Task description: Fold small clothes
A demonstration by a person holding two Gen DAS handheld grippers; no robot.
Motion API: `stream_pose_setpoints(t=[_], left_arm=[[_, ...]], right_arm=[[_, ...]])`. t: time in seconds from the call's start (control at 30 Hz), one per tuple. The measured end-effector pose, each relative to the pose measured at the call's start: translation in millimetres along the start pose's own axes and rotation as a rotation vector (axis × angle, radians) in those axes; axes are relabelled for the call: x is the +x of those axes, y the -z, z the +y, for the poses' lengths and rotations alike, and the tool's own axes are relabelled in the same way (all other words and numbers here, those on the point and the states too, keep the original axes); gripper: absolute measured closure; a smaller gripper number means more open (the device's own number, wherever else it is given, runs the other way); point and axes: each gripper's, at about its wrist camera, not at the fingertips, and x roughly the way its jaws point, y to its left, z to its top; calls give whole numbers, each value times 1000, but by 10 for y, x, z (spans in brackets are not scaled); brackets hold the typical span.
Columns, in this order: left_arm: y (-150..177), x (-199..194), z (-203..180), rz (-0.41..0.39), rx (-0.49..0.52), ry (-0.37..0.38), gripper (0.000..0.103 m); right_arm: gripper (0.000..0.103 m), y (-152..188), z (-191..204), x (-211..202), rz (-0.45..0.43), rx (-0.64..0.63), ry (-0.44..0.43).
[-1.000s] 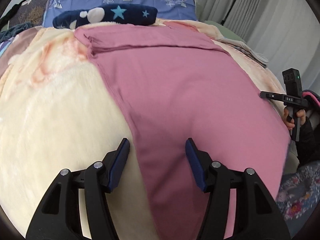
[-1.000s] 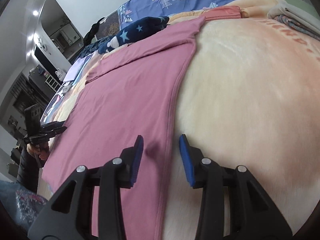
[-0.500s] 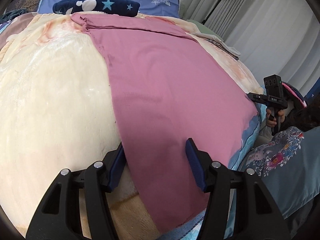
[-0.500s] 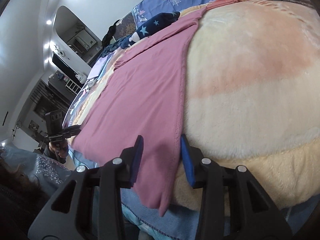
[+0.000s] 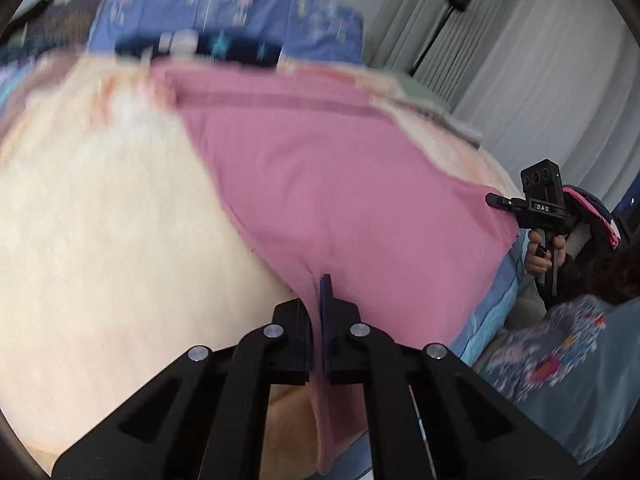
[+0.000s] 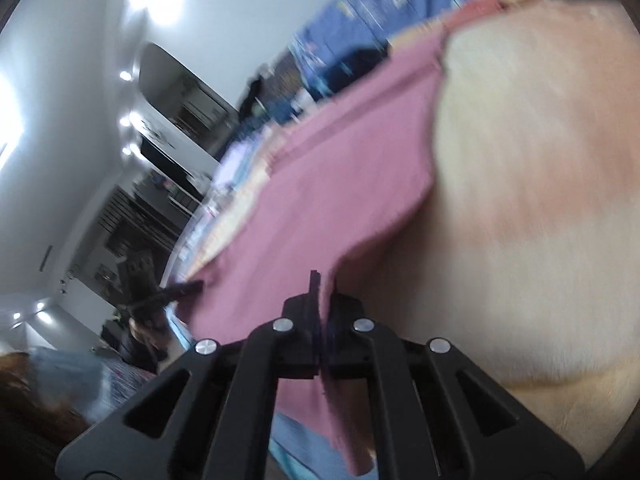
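At the near edge of the bed, on the cream and peach plush blanket [image 5: 100, 240], lies the thing I am working on: a dusty-pink knit garment [image 5: 320, 168] spread flat, its far end up by the dark blue star-print cushion [image 5: 216, 46] and its near hem hanging a little over the blanket's edge. My left gripper [image 5: 320, 292] has just been closing and now pinches the near left corner of that pink cloth, a pleat of fabric drawn up between the blue pads with a tail drooping below them. My right gripper [image 6: 322, 292] has likewise just snapped closed on the near right corner; from its own camera the hem rises in a peak into the clenched pads. In the left view that same tool sits at the garment's right edge with a hand [image 5: 540, 256] on its grip, and in the right view the left one shows blurred at the far side of the hem. I judge this the start of a fold: both near corners are taken, nothing is turned over yet. Next, I think, both corners should rise together, level and evenly taut, and travel toward the cushion end so the near hem lands on the far one. The risk I see is a thin pinch slipping, or one side leading and skewing the crease.
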Motion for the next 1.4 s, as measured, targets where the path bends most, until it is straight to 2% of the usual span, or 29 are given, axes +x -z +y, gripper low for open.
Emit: stream_pose_setpoints(t=[0.1,0.2,0.27,0.37,0.47,0.57,0.73,0.93,1.13,1.27,1.4], left_arm=[[-373,-393,-153,-197,10,12,99],[-629,-724,-250,-344,3,21,99],[-674,-935,-345,-412,9,25,99],[-530,-1222,-507,-480,32,35,99],[-326,-1386,-637,-507,28,34,98],[-166,-1380,-660,-501,2,8,98],[-372,-956,-472,-422,-44,7,99],[-813,-525,-157,-400,-97,-6,100],[-1370,-130,406,-400,-182,-111,100],[-1519,420,909,-311,-275,-141,100],[-1377,1047,1315,-162,-387,-167,101]], right_arm=[[101,-307,285,-239,-127,-48,-64],[101,-615,593,-475,-233,-94,-105],[101,-670,827,-647,-285,-154,-116],[101,-532,1078,-911,-328,-255,-117],[100,-291,1204,-1177,-360,-302,-50],[99,-112,1126,-1257,-355,-274,13],[99,-251,824,-944,-300,-181,38],[99,-875,470,-410,-290,-109,52],[99,-1535,60,82,-286,-46,154],[98,-1810,-458,654,-203,31,257],[96,-1761,-821,1049,-110,78,349]])
